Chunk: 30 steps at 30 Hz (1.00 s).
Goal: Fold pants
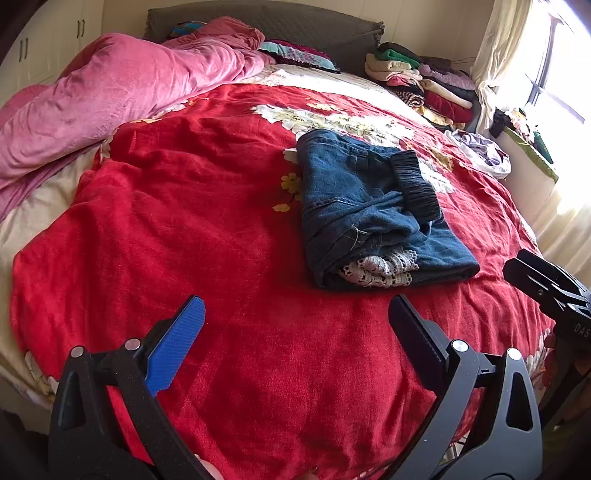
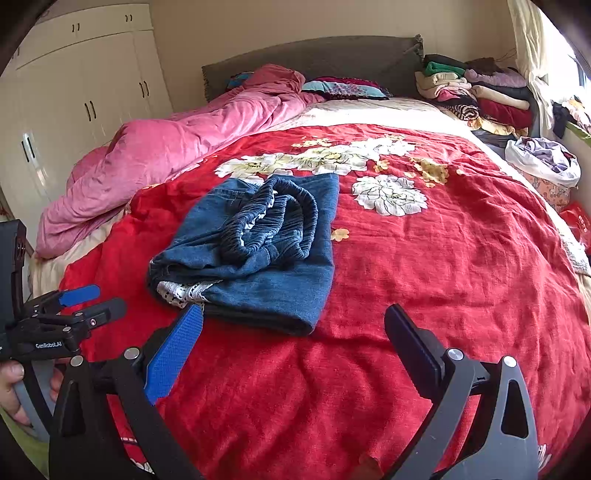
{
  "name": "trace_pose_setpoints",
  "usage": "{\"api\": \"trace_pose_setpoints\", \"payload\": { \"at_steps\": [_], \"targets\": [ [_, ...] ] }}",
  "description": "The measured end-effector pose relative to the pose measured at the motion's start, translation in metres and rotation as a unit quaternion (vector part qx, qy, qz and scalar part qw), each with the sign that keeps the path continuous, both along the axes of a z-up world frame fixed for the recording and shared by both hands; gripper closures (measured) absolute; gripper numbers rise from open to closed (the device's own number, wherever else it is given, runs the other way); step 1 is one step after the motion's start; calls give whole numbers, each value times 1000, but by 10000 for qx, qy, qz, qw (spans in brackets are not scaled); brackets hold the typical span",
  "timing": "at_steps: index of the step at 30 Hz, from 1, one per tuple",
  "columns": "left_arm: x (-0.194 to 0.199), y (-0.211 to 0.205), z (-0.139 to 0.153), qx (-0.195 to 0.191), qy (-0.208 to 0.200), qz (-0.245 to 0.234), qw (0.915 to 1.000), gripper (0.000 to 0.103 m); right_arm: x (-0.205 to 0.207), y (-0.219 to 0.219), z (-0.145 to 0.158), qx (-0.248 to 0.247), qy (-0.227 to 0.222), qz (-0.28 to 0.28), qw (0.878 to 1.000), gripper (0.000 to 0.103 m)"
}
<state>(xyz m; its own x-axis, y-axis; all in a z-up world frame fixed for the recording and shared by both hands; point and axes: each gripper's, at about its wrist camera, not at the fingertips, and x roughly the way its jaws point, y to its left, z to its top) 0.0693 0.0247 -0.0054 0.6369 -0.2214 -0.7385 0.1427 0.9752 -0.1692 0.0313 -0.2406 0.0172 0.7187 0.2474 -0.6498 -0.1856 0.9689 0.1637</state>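
Right wrist view shows the folded blue denim pants lying compact on the red floral bedspread, so both the right gripper and left gripper hover wide open, holding nothing, apparently finished.

Bedroom in bright daylight. Large bed under a red floral bedspread, with a rumpled pink duvet along the left side. Dark padded headboard against a plain cream wall. Cream wardrobe with dark handles at left. Stack of folded clothes beside the headboard. Sunlit window with pale curtain at right.
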Motion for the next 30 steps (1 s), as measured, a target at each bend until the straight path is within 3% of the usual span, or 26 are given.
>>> {"api": "trace_pose_setpoints", "payload": {
  "at_steps": [30],
  "targets": [
    [0,0,1,18,16,-2,10000,10,-3,2,-1,-57,23,-34,10000,5]
  ]
}}
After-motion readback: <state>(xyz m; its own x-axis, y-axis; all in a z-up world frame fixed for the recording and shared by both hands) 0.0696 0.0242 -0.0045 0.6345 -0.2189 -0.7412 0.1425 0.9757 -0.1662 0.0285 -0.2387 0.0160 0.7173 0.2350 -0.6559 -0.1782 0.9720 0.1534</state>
